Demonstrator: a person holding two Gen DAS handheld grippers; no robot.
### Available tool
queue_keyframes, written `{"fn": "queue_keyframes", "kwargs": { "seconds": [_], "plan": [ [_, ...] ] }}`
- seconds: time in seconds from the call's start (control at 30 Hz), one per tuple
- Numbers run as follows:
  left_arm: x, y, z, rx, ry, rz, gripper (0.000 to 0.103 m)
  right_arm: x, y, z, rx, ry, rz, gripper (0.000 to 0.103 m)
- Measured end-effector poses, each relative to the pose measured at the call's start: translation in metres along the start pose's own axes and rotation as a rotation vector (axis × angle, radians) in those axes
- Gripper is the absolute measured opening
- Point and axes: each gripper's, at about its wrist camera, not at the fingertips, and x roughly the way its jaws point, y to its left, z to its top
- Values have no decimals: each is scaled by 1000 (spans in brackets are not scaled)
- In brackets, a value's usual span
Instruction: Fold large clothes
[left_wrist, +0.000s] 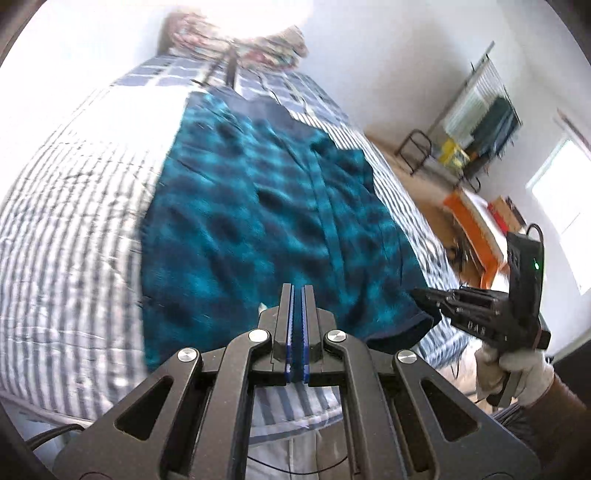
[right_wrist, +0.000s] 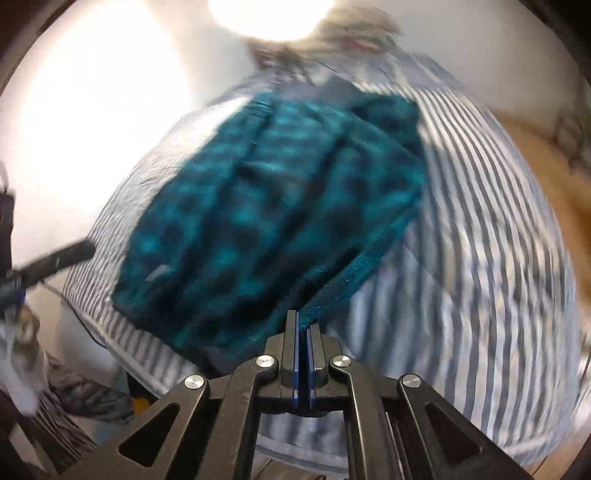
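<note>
teal plaid fleece garment, soft and napped, spread on striped bed cover; right gripper clenched on its near edge; left gripper clenched empty above its hem.

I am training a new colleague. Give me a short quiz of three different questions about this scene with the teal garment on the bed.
1. True or false: the teal and black checked fleece garment lies on a striped blue and white bed cover.
2. Which gripper pinches the garment's edge: A left gripper, B right gripper, C neither?
3. Fill in: the jaws of the left gripper are ____ with nothing between them.

Key: 1 true; 2 B; 3 shut.
</note>
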Motion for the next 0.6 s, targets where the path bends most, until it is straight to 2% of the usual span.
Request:
{"fn": "queue_keyframes", "kwargs": {
  "seconds": [0.13,0.3,0.47,0.6],
  "plan": [
    [-12,19,2,-45,-30,14,0,13,36,25,-82,-10,37,1],
    [-17,45,-2,-110,-33,33,0,44,81,42,-203,27,72,1],
    [-17,65,-7,-153,-26,51,0,90,120,39,-328,149,122,1],
    [-12,74,-8,-188,-5,26,0,113,124,24,-357,221,136,1]
  ]
}}
